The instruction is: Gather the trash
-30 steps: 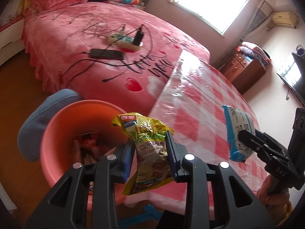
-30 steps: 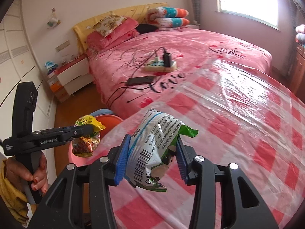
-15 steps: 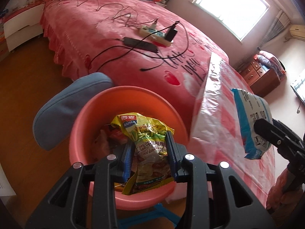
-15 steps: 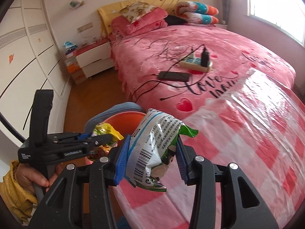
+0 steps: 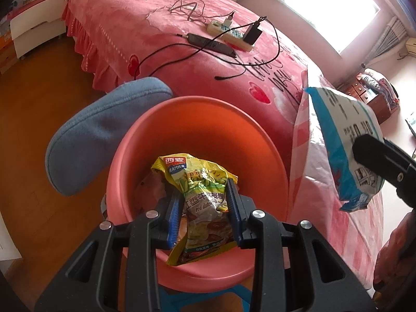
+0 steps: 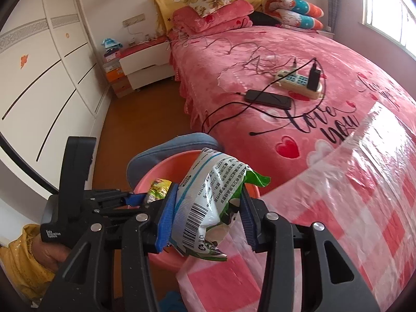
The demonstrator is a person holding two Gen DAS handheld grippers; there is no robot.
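The left hand-held gripper [image 5: 204, 214] has come down over the pink bin [image 5: 260, 140], squeezing the yellow wrapper [image 5: 200, 195]. The right hand-held gripper [image 6: 208, 215], pinching the white bag [image 6: 208, 202], has moved closer. Both look ready to drop.

Two snack packets are in view: one yellow packet [image 5: 201, 202] clamped between the left gripper's [image 5: 204, 214] fingers, and one white, blue and green packet [image 6: 208, 208] clamped in the right gripper [image 6: 206, 221]. That makes two grippers, one packet each. One pink basin [image 5: 260, 140] sits directly beneath the left gripper. One blue cushion [image 5: 104, 127] lies beyond its left side. Farther ahead, on one bed [image 6: 260, 59], lie one power strip [image 6: 296, 83] and one phone [image 6: 267, 99].
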